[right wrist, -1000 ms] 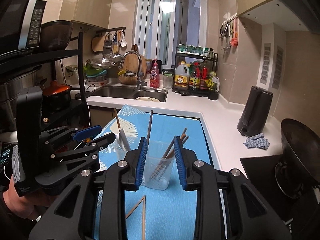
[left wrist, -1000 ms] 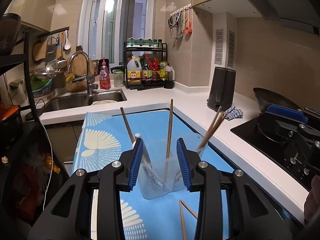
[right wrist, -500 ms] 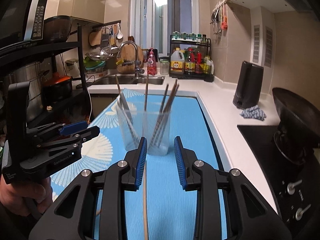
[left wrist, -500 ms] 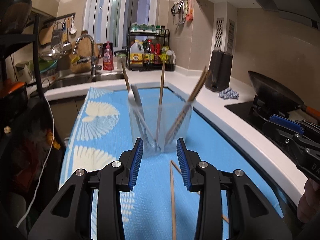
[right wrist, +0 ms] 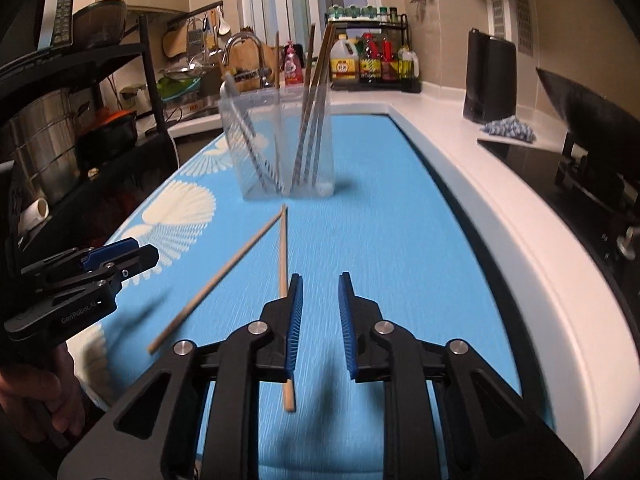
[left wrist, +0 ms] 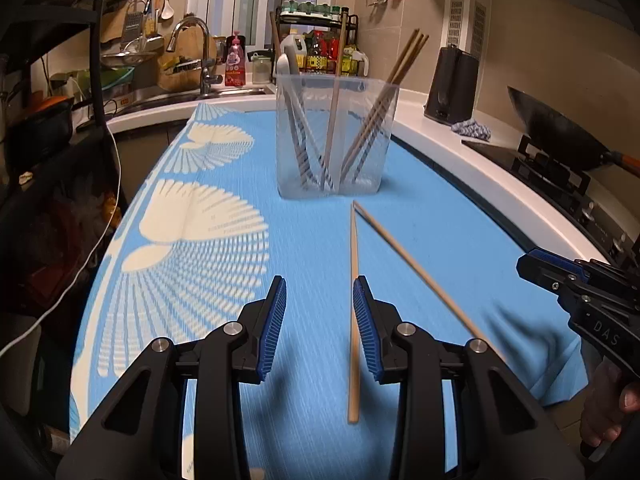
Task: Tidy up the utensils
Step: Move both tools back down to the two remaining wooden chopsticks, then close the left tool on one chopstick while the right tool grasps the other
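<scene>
A clear plastic utensil holder stands on the blue mat, with several wooden chopsticks and a spoon upright in it; it also shows in the right wrist view. Two loose wooden chopsticks lie on the mat in a V, tips meeting near the holder; they also show in the right wrist view. My left gripper is open and empty, low over the mat, beside one chopstick. My right gripper is open and empty, just right of a chopstick.
A white counter edge runs along the mat's right side, with a stove and wok beyond. A black kettle, sink and faucet and a spice rack stand at the back. A black shelf rack stands left.
Both grippers have pulled back and dropped low from the holder, which now stands farther away. The two loose chopsticks are now in front of and beside the jaws.
</scene>
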`<action>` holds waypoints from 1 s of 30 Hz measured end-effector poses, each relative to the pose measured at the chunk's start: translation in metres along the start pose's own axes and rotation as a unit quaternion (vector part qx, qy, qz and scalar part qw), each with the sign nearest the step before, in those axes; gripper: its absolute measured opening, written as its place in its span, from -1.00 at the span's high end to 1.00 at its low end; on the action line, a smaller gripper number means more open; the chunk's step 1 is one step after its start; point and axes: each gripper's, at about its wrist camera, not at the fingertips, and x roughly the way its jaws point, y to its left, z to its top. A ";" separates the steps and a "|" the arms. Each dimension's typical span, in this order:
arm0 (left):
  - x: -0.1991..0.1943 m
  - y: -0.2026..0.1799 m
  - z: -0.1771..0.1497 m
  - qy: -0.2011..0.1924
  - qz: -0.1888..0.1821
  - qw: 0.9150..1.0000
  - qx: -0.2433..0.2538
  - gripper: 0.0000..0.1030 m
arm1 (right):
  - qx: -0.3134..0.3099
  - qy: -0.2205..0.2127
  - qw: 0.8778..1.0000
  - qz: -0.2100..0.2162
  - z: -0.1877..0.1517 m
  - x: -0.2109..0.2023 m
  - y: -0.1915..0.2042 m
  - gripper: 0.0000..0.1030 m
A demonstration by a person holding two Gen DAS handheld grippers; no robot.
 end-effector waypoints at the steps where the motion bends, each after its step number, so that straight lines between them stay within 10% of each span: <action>1: 0.000 0.001 -0.005 0.002 0.001 1.000 -0.001 0.33 | -0.003 0.004 1.000 0.001 -0.006 0.002 0.002 0.65; 15: 0.008 -0.022 -0.043 0.014 -0.026 0.999 0.021 0.34 | -0.026 0.045 0.999 0.010 -0.040 0.022 0.015 0.62; 30: 0.014 -0.020 -0.048 0.019 -0.011 1.000 0.010 0.87 | -0.031 0.042 0.999 0.001 -0.045 0.029 0.019 0.87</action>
